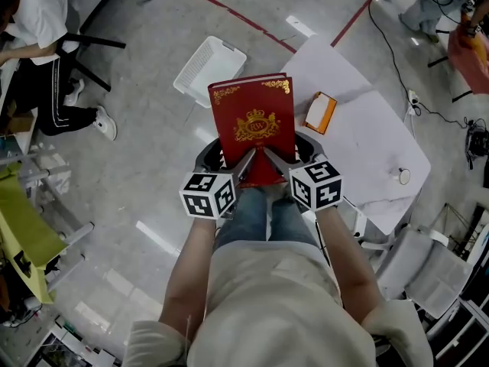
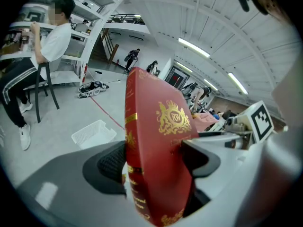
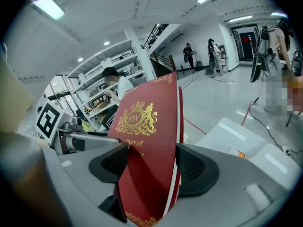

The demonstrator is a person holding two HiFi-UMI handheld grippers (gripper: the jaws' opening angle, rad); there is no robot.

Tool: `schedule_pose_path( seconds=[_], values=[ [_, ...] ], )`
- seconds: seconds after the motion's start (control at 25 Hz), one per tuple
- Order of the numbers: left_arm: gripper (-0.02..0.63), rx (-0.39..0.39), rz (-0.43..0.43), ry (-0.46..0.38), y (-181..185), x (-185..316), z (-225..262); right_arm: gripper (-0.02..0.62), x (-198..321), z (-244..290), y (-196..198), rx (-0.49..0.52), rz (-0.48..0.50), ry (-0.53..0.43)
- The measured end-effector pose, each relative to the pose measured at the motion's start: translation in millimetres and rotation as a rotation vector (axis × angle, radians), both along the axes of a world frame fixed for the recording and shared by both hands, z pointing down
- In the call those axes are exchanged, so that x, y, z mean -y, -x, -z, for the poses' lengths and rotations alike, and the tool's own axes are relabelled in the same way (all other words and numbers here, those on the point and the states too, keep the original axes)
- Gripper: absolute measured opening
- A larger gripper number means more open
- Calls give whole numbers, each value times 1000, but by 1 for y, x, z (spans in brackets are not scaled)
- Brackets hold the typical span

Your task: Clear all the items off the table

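The left claw (image 2: 155, 160) is closed on the near end of the red box (image 2: 156, 126), one pad on its crested face and the other behind it. The right claw (image 3: 154, 163) stands wide but clamps the same end, with both pads pressed on the box. In the head view the two claws meet at the box's near edge and hold it out over the floor (image 1: 153, 167). Only that view shows the white basket (image 1: 208, 69) and the tabletop (image 1: 367, 151) together. The basket lies just beyond the box, and the tabletop to its right carries an orange box (image 1: 321, 112).
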State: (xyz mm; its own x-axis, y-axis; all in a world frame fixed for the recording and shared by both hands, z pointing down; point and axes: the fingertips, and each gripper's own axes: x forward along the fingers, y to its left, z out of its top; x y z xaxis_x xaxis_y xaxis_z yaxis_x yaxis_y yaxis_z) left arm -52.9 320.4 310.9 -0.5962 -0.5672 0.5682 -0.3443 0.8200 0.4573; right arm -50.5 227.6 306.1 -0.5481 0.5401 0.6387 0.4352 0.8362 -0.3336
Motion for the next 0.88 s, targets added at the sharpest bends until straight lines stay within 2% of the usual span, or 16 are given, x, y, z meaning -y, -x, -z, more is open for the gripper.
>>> schedule_pose_path(
  seconds=[0.32, 0.56, 0.88],
  values=[
    [367, 3, 13, 11, 6, -7, -8, 316, -7, -8, 7, 4, 10, 10],
    [367, -8, 28, 0, 25, -51, -9, 316, -51, -9, 27, -5, 29, 1],
    [367, -15, 51, -9, 39, -74, -14, 316, -74, -13, 43, -17, 51, -7]
  ],
)
